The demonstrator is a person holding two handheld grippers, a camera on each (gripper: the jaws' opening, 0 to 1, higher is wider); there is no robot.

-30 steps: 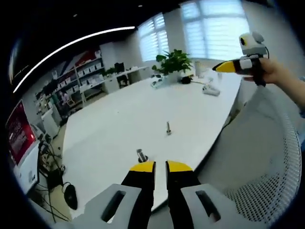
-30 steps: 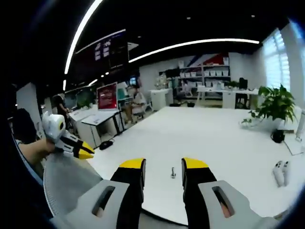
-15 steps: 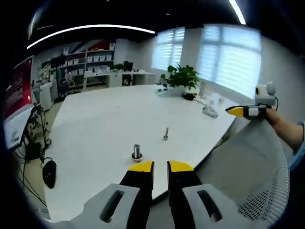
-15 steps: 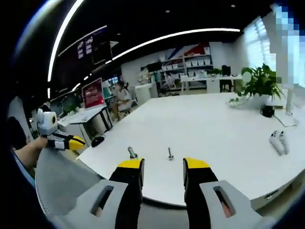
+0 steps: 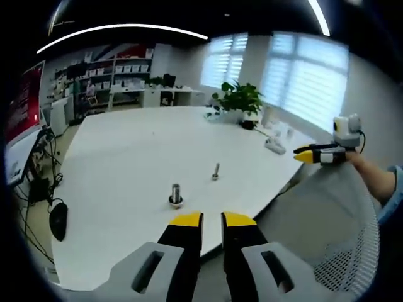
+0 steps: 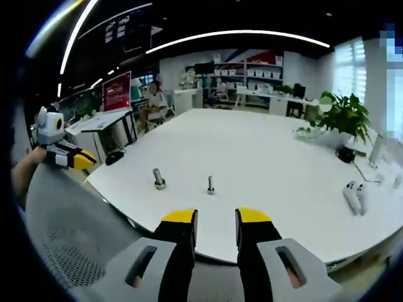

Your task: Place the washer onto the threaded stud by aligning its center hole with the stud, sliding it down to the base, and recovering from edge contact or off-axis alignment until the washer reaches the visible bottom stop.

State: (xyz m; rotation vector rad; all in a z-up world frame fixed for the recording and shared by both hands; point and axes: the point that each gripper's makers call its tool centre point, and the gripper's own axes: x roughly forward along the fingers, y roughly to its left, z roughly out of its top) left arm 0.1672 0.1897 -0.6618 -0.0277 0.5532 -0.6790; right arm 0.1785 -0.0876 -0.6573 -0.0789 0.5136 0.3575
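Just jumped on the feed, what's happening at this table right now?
A person holds a gripper in each hand at the edge of a large white table, above a mesh chair back. Neither gripper holds anything: the left gripper has its fingers nearly together, the right gripper has a wider gap. Two small metal parts stand upright on the table, apart from each other: a thicker stud and a thinner stud. Nothing has been picked up yet; no washer can be made out.
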